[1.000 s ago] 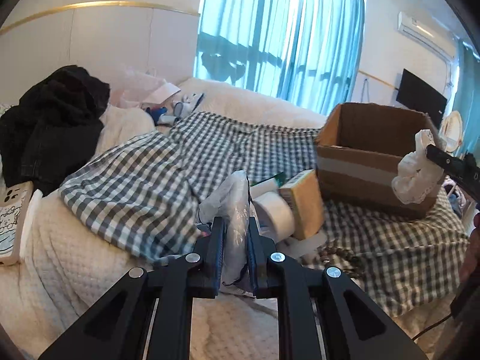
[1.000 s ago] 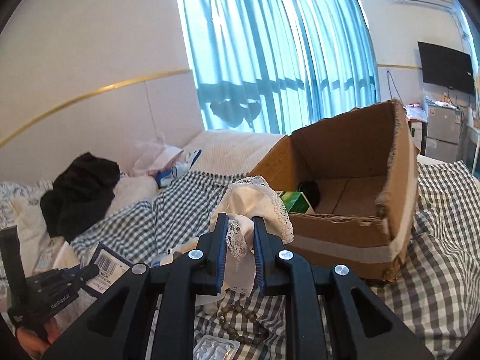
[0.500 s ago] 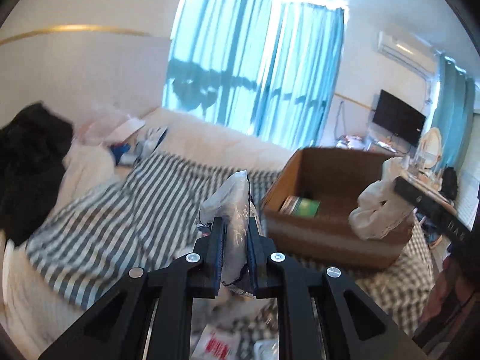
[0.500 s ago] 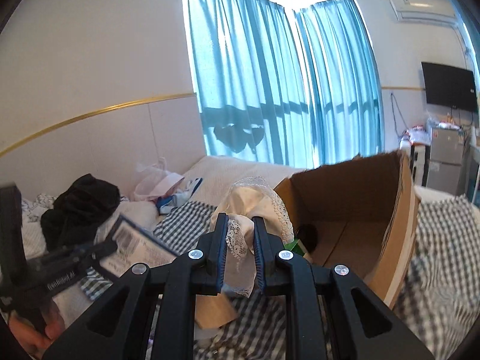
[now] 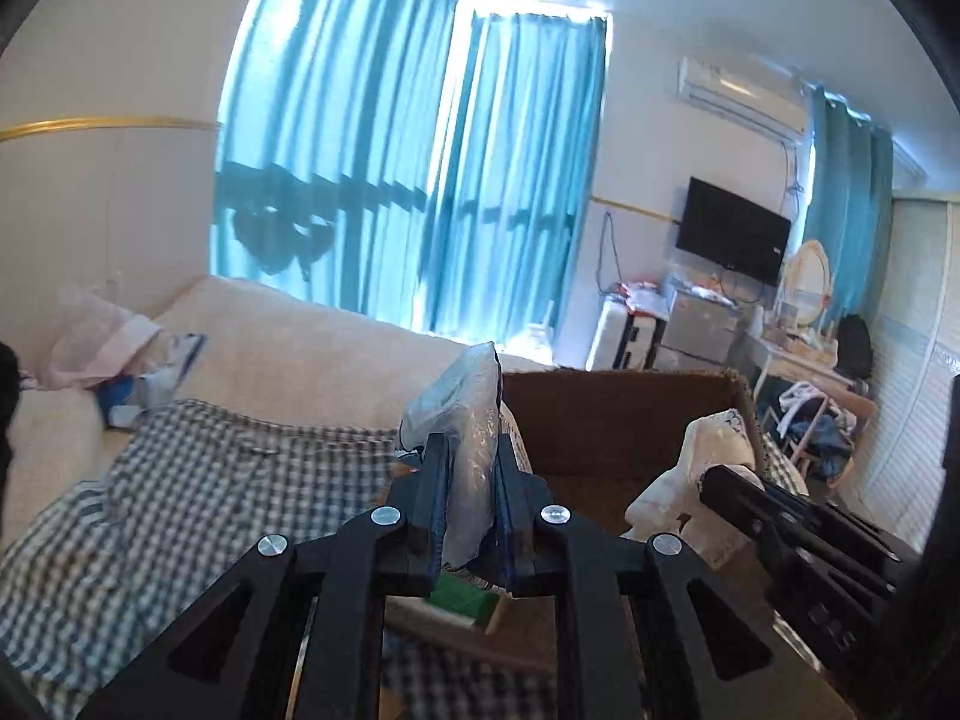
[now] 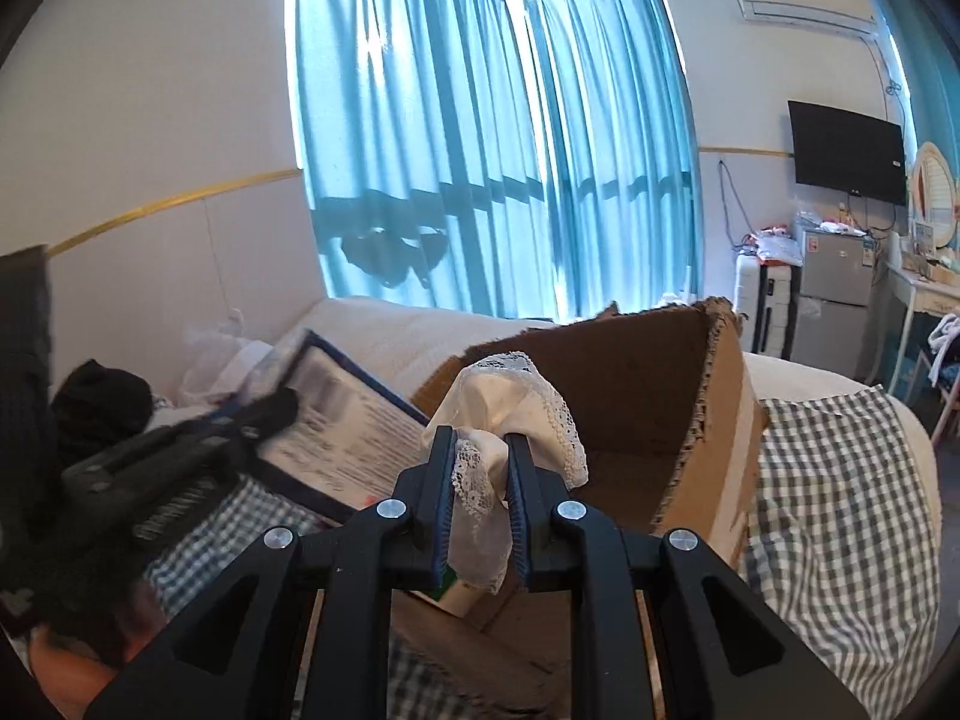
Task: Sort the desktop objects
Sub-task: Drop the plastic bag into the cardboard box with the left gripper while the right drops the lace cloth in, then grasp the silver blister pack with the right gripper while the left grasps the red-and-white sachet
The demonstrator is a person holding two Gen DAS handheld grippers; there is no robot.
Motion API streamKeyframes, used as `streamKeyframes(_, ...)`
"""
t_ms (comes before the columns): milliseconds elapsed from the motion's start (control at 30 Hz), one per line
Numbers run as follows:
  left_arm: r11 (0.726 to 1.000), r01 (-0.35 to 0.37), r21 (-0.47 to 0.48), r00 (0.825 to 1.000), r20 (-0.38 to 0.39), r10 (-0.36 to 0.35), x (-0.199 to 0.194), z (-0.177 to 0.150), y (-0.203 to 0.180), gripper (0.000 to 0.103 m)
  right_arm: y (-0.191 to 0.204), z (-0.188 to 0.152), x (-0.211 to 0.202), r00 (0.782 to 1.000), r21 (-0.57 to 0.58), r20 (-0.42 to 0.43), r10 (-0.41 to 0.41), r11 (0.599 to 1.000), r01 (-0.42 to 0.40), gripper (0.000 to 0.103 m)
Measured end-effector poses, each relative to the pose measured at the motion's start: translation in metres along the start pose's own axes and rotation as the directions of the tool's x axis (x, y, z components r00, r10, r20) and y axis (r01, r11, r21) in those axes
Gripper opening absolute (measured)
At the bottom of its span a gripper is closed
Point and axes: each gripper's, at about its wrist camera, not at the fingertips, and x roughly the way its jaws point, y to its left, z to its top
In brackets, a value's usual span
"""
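Daylight glows through the curtains (image 6: pixel 492 138), glaring at their top; fisheye edges bend, foreground blurs.

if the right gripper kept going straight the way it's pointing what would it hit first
Most likely the cardboard box: the right gripper, shut on a lacy cloth, points into its open inside, probably toward the far wall, though depth is unclear.

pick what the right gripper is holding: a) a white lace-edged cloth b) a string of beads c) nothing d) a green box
a: in the right wrist view the right gripper is shut on a white lace-edged cloth, held up in front of the cardboard box.
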Motion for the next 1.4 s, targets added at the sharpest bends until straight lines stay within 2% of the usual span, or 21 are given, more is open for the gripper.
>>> streamKeyframes(100,1.0,0.02,0.006,0.999,-0.04,-0.02,0.027,-0.011,-0.01,0.014,-0.011,-0.001,0.005,1.0,0.026,-0.004,0.011,1.0,-0.01,0.017)
streamKeyframes(133,1.0,0.021,0.007,0.999,-0.045,-0.021,0.031,-0.014,-0.012,0.014,-0.013,-0.002,0.006,1.0,0.032,-0.001,0.008,0.999,-0.008,0.032)
streamKeyframes(167,1.0,0.02,0.013,0.998,-0.055,-0.019,0.038,-0.017,-0.016,0.015,-0.014,-0.003,0.006,1.0,0.039,0.004,-0.003,0.999,0.003,0.061)
streamKeyframes(200,1.0,0.016,0.018,0.998,-0.063,-0.015,0.042,-0.018,-0.018,0.021,-0.018,-0.004,0.003,0.999,0.053,0.024,-0.032,0.998,0.03,0.064)
streamKeyframes(233,1.0,0.014,0.019,0.997,-0.075,-0.013,0.045,-0.019,-0.019,0.039,-0.021,-0.005,0.0,0.999,0.061,0.041,-0.028,0.998,0.025,0.069)
streamKeyframes(267,1.0,0.013,-0.002,0.996,-0.089,-0.013,0.048,-0.019,-0.016,0.054,-0.024,-0.005,-0.004,0.998,0.076,0.055,-0.014,0.997,0.01,0.07)
streamKeyframes(300,1.0,0.012,-0.024,0.996,-0.093,-0.014,0.047,-0.019,-0.013,0.088,-0.031,-0.004,-0.009,0.997,0.113,0.075,0.0,0.994,-0.008,0.07)
streamKeyframes(333,0.999,0.002,-0.044,0.997,-0.077,-0.006,0.044,-0.019,-0.011,0.096,-0.036,-0.004,-0.012,0.997,0.137,0.081,0.007,0.99,-0.018,0.071)
streamKeyframes(367,0.998,-0.001,-0.06,0.999,-0.05,-0.002,0.039,-0.018,-0.007,0.096,-0.039,-0.003,-0.016,0.996,0.155,0.086,0.014,0.987,-0.027,0.071)
streamKeyframes(433,0.998,-0.003,-0.057,0.999,-0.046,0.0,0.033,-0.012,-0.004,0.097,-0.042,-0.004,-0.027,0.995,0.174,0.104,0.004,0.985,-0.022,0.071)
streamKeyframes(533,0.998,-0.053,-0.023,0.997,-0.049,0.052,0.016,0.002,0.005,0.099,-0.044,-0.01,-0.044,0.993,0.199,0.117,-0.017,0.98,-0.007,0.072)
streamKeyframes(600,0.995,-0.098,0.006,0.994,-0.044,0.098,-0.005,0.009,0.014,0.102,-0.041,-0.012,-0.054,0.994,0.206,0.112,0.006,0.978,-0.03,0.072)
streamKeyframes(767,0.989,-0.147,0.012,0.988,-0.048,0.147,-0.065,0.015,0.055,0.103,-0.017,-0.027,-0.078,0.995,0.176,0.089,0.049,0.982,-0.064,0.072)
streamKeyframes(867,0.979,-0.201,-0.018,0.977,-0.08,0.199,-0.098,0.005,0.089,0.103,0.016,-0.048,-0.082,0.995,0.118,0.039,0.09,0.989,-0.094,0.072)
streamKeyframes(1033,0.962,-0.263,-0.071,0.959,-0.125,0.253,-0.138,-0.041,0.143,0.103,0.069,-0.099,-0.078,0.989,0.062,-0.087,0.122,0.991,-0.117,0.072)
streamKeyframes(1167,0.933,-0.348,-0.088,0.923,-0.208,0.325,-0.15,-0.107,0.171,0.103,0.099,-0.134,-0.064,0.966,0.012,-0.228,0.119,0.993,-0.119,0.072)
streamKeyframes(1233,0.935,-0.336,-0.11,0.915,-0.275,0.297,-0.144,-0.149,0.177,0.103,0.109,-0.149,-0.058,0.954,-0.012,-0.282,0.099,0.994,-0.107,0.072)
streamKeyframes(1267,0.937,-0.329,-0.12,0.905,-0.323,0.276,-0.138,-0.173,0.179,0.103,0.116,-0.159,-0.055,0.946,-0.035,-0.315,0.076,0.995,-0.091,0.072)
streamKeyframes(1333,0.928,-0.343,-0.147,0.887,-0.378,0.267,-0.129,-0.2,0.182,0.103,0.126,-0.172,-0.045,0.932,-0.084,-0.362,0.017,0.995,-0.051,0.072)
streamKeyframes(1400,0.916,-0.351,-0.196,0.883,-0.396,0.253,-0.12,-0.219,0.184,0.103,0.133,-0.182,-0.033,0.908,-0.117,-0.419,-0.021,0.993,-0.031,0.072)
